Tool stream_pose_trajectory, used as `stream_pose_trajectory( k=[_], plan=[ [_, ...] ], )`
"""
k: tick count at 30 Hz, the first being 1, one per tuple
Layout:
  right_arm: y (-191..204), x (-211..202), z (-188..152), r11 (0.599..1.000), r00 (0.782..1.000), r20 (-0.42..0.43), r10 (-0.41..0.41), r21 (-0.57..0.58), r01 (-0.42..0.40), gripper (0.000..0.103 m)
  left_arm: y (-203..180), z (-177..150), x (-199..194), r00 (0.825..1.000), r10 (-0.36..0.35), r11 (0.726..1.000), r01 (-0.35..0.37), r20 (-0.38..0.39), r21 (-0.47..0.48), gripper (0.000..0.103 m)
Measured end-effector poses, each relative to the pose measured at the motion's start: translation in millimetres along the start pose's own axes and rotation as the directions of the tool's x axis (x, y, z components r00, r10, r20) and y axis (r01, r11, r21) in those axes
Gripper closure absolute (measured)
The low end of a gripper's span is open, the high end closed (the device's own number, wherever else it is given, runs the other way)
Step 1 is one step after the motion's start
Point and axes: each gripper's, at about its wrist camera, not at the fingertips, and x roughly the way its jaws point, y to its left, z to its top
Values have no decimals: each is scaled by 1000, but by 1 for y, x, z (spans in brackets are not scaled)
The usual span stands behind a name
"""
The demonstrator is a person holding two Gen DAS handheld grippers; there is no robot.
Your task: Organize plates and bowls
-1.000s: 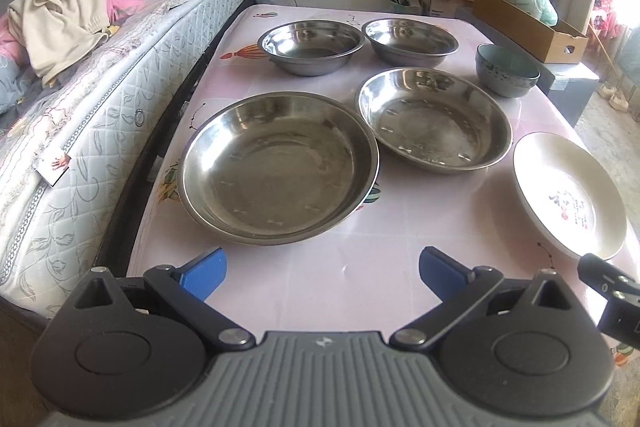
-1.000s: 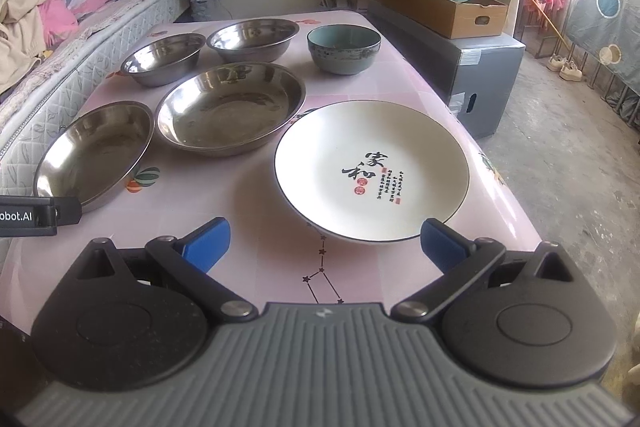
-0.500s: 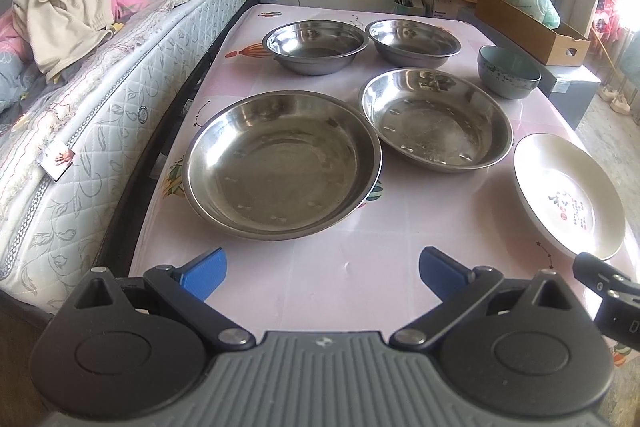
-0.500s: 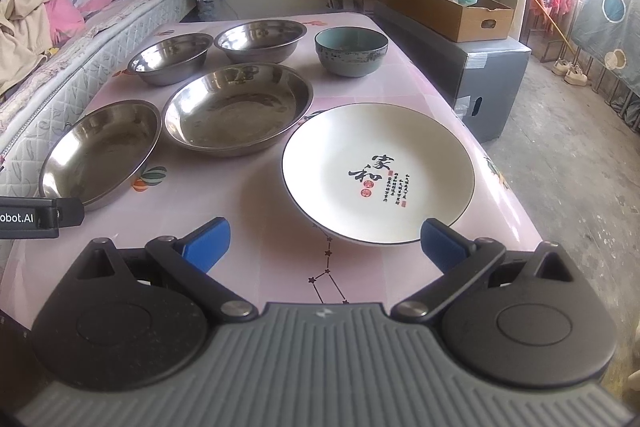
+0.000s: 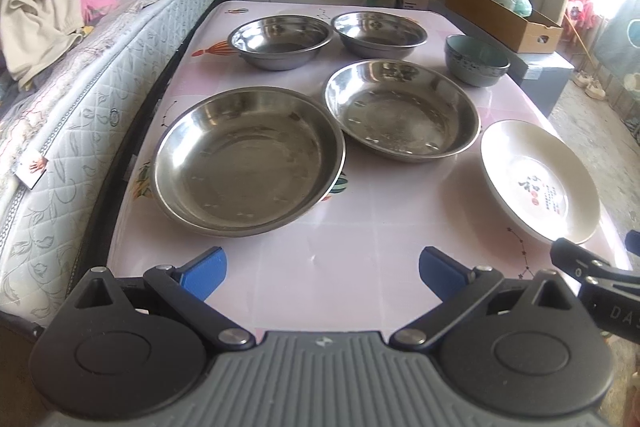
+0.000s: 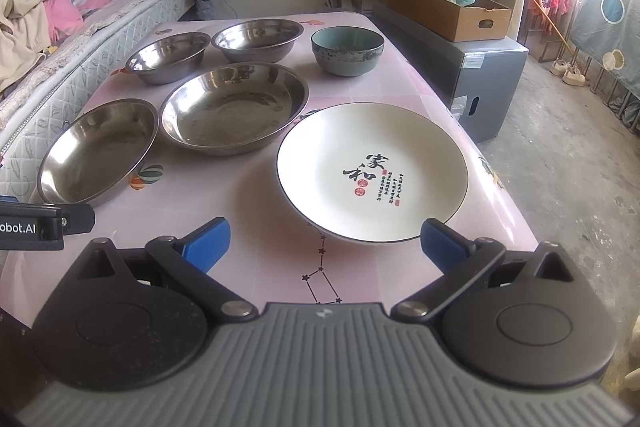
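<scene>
Left hand-held gripper [image 5: 322,269] spread wide before the near steel plate [image 5: 248,163]; right hand-held gripper [image 6: 325,241] wide, empty, facing the white plate [image 6: 372,173].

Counter [image 5: 360,267] fills mid-frame in both views. Left wrist view: large steel dish [image 5: 248,163] centre-left; second steel dish [image 5: 400,111] to its upper right, rims near. Behind them, two steel bowls [image 5: 280,43] [image 5: 378,35] side by side. Ceramic bowl [image 5: 476,61] upper right. Plate [image 5: 540,183] at right edge. Bed [image 5: 80,87] along frame left. Cardboard box [image 5: 504,23] upper right, off the counter.
</scene>
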Motion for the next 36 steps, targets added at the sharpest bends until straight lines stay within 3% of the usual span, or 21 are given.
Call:
stream_pose_trajectory(
  k=[36],
  plan=[
    [1, 2, -2, 1000, 1000, -13, 2, -6, -2, 1, 1, -2, 5, 1000, -9, 1000, 9, -14, 9, 0]
  ],
)
